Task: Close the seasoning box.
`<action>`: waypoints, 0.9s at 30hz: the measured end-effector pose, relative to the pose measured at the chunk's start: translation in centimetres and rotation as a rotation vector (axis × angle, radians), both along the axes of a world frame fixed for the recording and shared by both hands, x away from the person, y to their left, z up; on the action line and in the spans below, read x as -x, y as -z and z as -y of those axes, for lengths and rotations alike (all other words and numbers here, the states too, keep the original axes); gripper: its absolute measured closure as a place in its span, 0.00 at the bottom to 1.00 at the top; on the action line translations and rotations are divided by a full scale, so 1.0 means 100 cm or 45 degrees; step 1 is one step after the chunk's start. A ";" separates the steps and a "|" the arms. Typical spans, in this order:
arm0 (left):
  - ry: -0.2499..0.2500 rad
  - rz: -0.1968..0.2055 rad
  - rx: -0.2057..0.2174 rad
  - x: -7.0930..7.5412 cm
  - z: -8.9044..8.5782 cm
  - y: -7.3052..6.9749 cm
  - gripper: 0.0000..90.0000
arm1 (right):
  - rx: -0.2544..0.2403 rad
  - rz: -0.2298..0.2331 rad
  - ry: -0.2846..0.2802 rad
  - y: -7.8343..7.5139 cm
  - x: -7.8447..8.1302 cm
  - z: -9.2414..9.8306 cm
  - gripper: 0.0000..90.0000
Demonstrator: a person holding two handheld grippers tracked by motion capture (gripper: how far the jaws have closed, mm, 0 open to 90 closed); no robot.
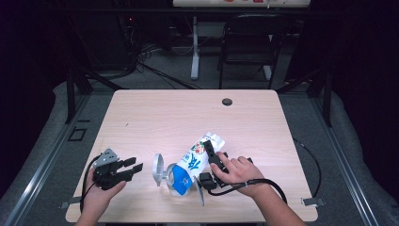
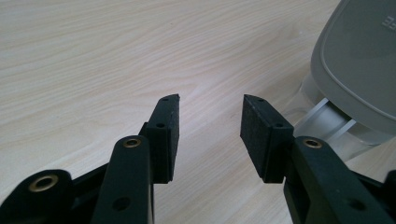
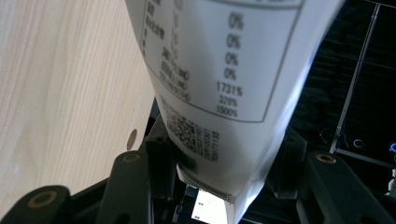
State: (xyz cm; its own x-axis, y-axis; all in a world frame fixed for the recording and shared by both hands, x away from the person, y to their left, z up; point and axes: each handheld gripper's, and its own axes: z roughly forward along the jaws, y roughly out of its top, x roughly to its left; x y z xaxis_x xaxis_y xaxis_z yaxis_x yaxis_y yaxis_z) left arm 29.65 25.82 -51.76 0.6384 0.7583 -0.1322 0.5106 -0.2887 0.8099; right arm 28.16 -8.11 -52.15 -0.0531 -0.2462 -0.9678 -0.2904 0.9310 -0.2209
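Pouch (image 3: 219,93) between right gripper (image 3: 224,158) pads, nutrition print legible here.

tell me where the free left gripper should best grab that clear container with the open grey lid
Probably the clear container's body on its left side, below the raised grey lid. The pouch, held in the right gripper, tips into it from the right, so the open left gripper should come in level from the left.

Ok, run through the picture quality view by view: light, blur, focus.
High view: the table is evenly lit, the room around it dark, fine detail soft. Left gripper view: bright and sharp on the wood grain, with the grey lid slightly soft at the edge. Right gripper view: the pouch sits very close, its print blurred, and the background is dark.
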 end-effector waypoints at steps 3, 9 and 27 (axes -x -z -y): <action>-0.001 0.000 0.001 0.000 0.000 0.000 0.64 | 0.002 -0.002 0.000 0.000 0.000 0.000 0.59; -0.001 0.000 0.002 0.000 0.000 0.000 0.64 | 0.006 0.000 0.000 -0.001 0.000 0.000 0.60; 0.001 -0.002 0.000 0.000 0.000 0.000 0.64 | 0.010 0.005 0.005 -0.002 0.001 -0.001 0.61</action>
